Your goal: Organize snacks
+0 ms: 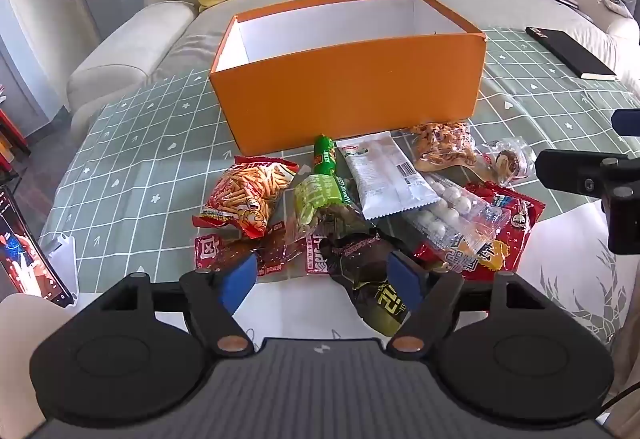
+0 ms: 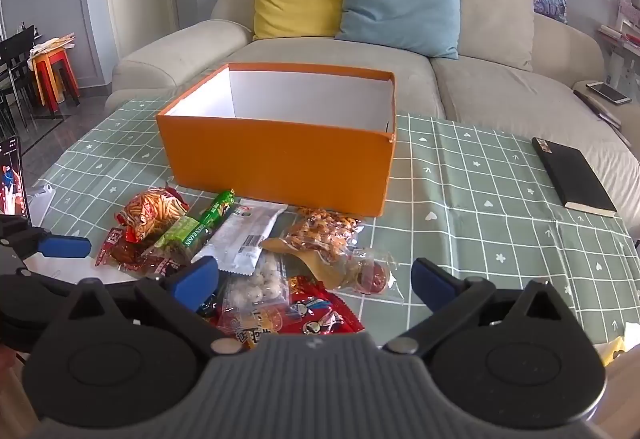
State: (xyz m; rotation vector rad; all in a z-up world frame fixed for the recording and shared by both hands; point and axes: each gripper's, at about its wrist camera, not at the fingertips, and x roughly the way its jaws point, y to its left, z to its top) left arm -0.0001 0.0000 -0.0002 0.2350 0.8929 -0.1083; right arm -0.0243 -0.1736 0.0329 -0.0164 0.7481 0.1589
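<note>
Both claws gape wide, holding nothing: left claw (image 1: 324, 277) and right claw (image 2: 316, 281) over the snack pile (image 1: 360, 207), orange box (image 1: 348, 79) at frame centre.

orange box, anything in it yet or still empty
Looks empty: the orange box stands open-topped, showing only bare white inner walls, and the snack packets all lie on the tablecloth before it. Its floor is hidden.

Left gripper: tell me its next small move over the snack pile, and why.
Probably lower the left gripper and close on the dark packet. Its jaws stand open with that packet between the blue pads, nothing gripped yet, and the orange box just behind the pile looks empty and ready to receive it.
</note>
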